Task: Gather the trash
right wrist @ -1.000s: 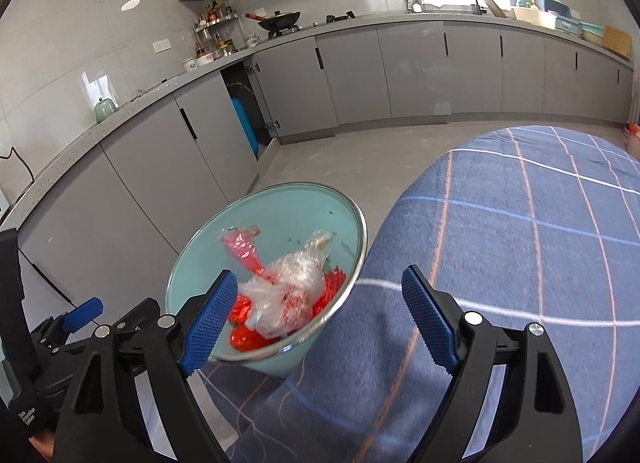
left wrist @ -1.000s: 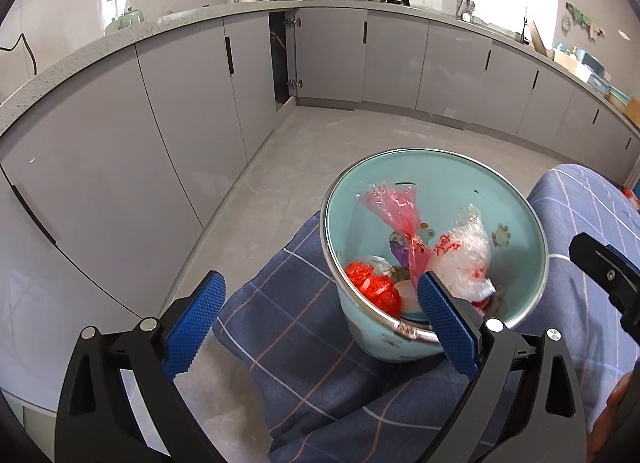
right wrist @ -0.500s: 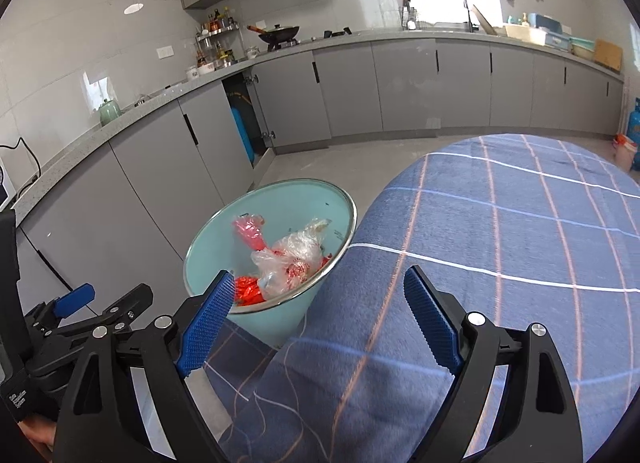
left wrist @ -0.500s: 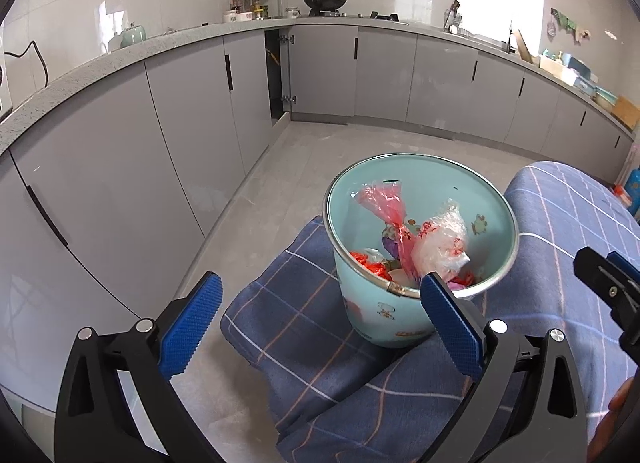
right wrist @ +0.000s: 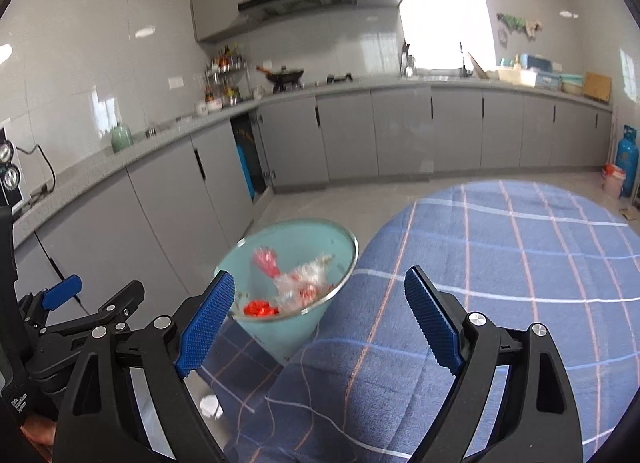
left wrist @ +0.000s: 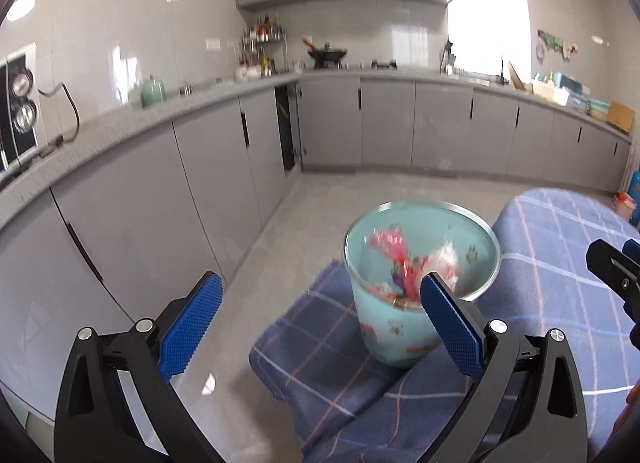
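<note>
A light teal bin stands on the floor against the hanging edge of a blue checked tablecloth. It holds red and clear plastic wrappers. The bin and its trash also show in the right wrist view. My left gripper is open and empty, pulled back above and left of the bin. My right gripper is open and empty, above the table edge beside the bin.
Grey kitchen cabinets run along the left and back walls, one door ajar. The blue-clothed table fills the right. A blue gas cylinder and small bucket stand at far right. A small white object lies on the floor.
Both grippers have risen and pulled back from the bin, so it looks smaller and lower in both views. Both stay open and empty.
</note>
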`<state>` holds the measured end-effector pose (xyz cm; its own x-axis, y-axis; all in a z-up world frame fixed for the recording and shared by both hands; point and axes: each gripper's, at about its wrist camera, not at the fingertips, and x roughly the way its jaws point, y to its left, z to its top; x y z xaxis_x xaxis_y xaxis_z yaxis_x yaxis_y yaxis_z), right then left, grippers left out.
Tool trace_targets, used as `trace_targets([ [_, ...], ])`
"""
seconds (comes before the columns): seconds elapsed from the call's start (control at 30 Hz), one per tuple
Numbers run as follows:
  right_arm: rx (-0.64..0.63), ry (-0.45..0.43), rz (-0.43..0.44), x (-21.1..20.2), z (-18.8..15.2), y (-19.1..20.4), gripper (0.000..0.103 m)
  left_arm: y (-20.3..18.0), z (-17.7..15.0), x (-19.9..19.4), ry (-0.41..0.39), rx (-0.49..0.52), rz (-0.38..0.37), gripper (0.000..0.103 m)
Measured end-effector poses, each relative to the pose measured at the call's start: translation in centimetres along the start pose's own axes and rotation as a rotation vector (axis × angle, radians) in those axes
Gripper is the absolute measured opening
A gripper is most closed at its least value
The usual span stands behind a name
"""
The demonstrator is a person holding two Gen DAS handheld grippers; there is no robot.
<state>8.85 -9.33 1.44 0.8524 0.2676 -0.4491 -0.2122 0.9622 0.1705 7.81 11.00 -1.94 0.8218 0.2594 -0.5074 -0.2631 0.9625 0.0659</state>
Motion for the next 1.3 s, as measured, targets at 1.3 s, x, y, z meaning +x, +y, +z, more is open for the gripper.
trace_targets([
  [1.3,0.05,-0.123,-0.004,-4.1,1.0,-0.4,0.09,-0.4,1.8,-4.2,-0.102,0.002,-0.004,0.097],
])
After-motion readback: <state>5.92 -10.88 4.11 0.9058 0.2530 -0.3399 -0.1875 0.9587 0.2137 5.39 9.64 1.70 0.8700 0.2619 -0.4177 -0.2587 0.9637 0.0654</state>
